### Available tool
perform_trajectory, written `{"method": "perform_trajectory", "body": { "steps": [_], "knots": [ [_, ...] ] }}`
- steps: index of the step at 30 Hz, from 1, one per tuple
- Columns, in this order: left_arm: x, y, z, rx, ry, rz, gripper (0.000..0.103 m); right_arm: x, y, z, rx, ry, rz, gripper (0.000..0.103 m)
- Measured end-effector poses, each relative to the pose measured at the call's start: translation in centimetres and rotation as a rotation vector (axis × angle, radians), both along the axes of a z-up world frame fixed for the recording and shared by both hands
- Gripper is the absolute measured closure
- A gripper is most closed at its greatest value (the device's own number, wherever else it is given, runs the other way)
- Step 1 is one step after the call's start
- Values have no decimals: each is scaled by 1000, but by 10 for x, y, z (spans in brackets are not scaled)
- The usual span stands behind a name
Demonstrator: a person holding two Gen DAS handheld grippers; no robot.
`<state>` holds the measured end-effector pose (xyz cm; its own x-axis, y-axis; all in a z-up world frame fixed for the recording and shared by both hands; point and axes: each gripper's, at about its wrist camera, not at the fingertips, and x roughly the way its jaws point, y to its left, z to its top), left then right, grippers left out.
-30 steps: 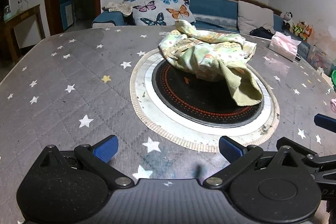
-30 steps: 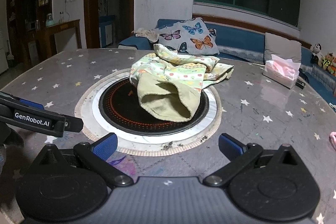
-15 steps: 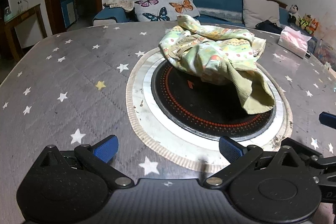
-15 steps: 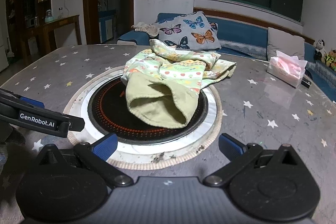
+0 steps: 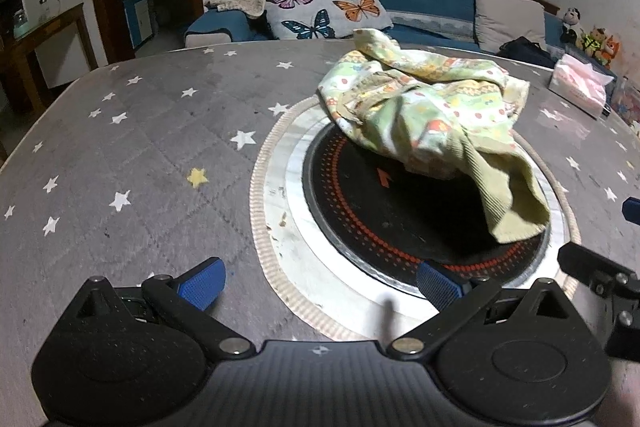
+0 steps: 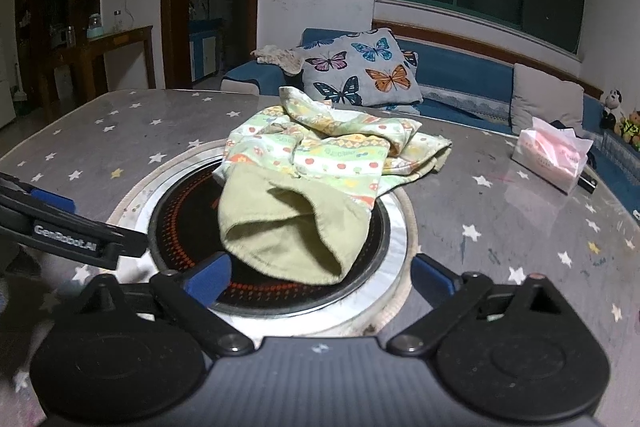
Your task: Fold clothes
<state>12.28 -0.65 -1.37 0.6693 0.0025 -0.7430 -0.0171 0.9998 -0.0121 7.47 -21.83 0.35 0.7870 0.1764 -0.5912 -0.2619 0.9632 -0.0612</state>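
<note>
Cotton garment (image 6: 320,187), green print w/ olive lining, lies bunched on dark round plate (image 5: 384,223) mid-bench (image 5: 140,155). Left gripper (image 5: 320,283) and right gripper (image 6: 320,275) both wide, empty. Risk: pinching stacked layers; cuff (image 6: 280,235) slides on slick plate.

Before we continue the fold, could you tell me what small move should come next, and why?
Probably ease the right gripper forward onto the olive cuff of the crumpled garment: both grippers are open and empty, and that cuff lies nearest, on the black round plate.
</note>
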Motion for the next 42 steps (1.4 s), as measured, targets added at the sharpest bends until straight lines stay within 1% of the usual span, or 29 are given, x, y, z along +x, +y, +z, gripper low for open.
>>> {"method": "perform_trajectory", "body": {
  "steps": [4,7,10,12,13,15,16,18,19,21,24,30,35,37,38,42],
  "knots": [
    [7,4,2,-1,0,11,0,14,0,0,-5,9,-1,11],
    [11,6,3,-2,-2,12,0,24,1,0,-12,12,-1,16],
    [18,6,6,-4,-2,13,0,36,3,-3,-15,26,0,23],
    [23,5,8,-4,-5,11,0,44,3,-6,-17,38,-2,36],
    [25,5,9,-3,-6,10,0,50,3,-9,-21,46,-6,40],
    [31,5,12,-3,-12,9,2,61,2,-13,-18,67,-13,59],
    [34,6,14,-4,-14,8,5,67,1,-15,-9,81,-16,66],
    [40,7,18,-4,-21,5,8,74,-2,-18,13,103,-16,93],
    [43,8,21,0,-27,4,10,76,-4,-18,30,110,-12,97],
    [45,9,25,4,-39,-4,12,75,-6,-14,48,99,3,101],
    [46,9,29,13,-51,-19,13,66,-9,-2,83,81,36,101],
    [37,11,27,-3,-40,-34,13,27,-17,27,146,63,133,102],
    [21,15,32,-13,-49,-61,13,-33,-23,45,175,122,264,102],
    [16,16,34,-16,-52,-71,12,-53,-25,48,178,179,314,101],
    [13,16,34,-17,-53,-78,12,-60,-27,49,177,198,323,99],
    [11,12,31,-13,-46,-97,12,-70,-40,62,202,189,329,87]
  ]
}}
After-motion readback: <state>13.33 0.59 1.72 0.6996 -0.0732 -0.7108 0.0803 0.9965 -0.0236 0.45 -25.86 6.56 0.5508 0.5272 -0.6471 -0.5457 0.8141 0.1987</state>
